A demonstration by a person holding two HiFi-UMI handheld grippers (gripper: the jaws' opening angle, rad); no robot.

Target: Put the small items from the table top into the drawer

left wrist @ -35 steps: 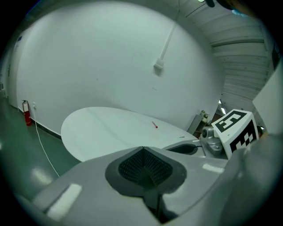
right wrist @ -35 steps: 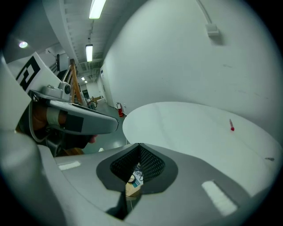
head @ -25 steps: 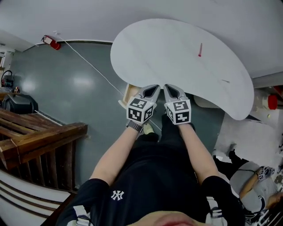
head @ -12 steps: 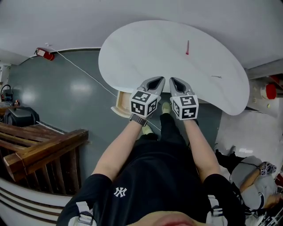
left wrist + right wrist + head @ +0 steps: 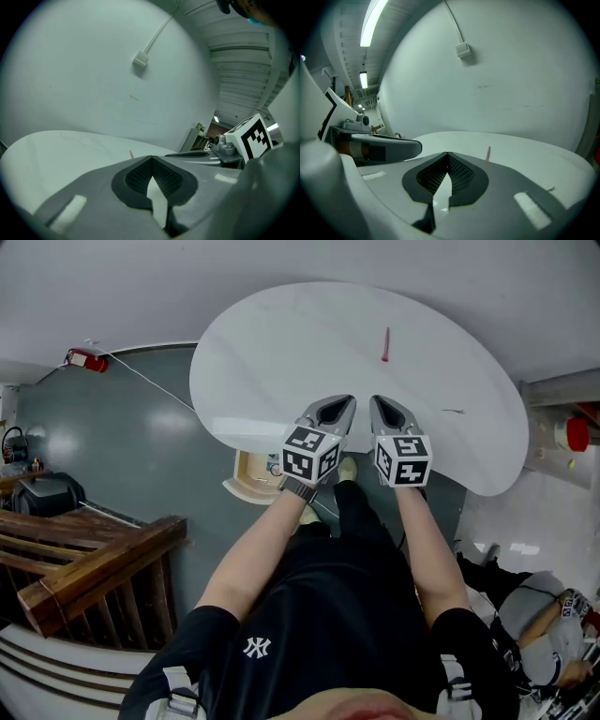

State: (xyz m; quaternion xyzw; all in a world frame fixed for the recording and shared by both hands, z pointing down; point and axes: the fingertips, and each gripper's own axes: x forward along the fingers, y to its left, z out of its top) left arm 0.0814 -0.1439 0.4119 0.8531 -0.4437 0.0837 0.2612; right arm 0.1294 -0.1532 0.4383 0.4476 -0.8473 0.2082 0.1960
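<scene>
I'm watching a person stand at the near edge of a white, bean-shaped worktop (image 5: 281, 343), arms out, with a tool in each hand. The left tool (image 5: 334, 410) and the right tool (image 5: 387, 410) sit side by side just above the centre of the head view. They are close together but not touching, both over the near rim of the worktop and pointing across it. Each tool's own view shows its two jaws brought together at the tips with nothing between them — both are closed and empty. Out on the worktop, beyond the right tool and well apart from it, lies a thin red stick (image 5: 385, 345). In the right tool's view it shows just right of the jaw tips and further off; in the left tool's view only its end peeps over the left jaw. A second small thing, a thin dark sliver (image 5: 453, 412), lies towards the right end of the worktop, right of the right tool. Under the near edge, left of the left tool, a pale wooden drawer (image 5: 242, 488) stands pulled open — what it holds I cannot tell. The floor (image 5: 141, 446) is grey-green. A white cable (image 5: 150, 382) runs across it from a red object (image 5: 86, 359) at upper left towards the worktop. Dark wooden rails (image 5: 94, 559) fill the lower left.
</scene>
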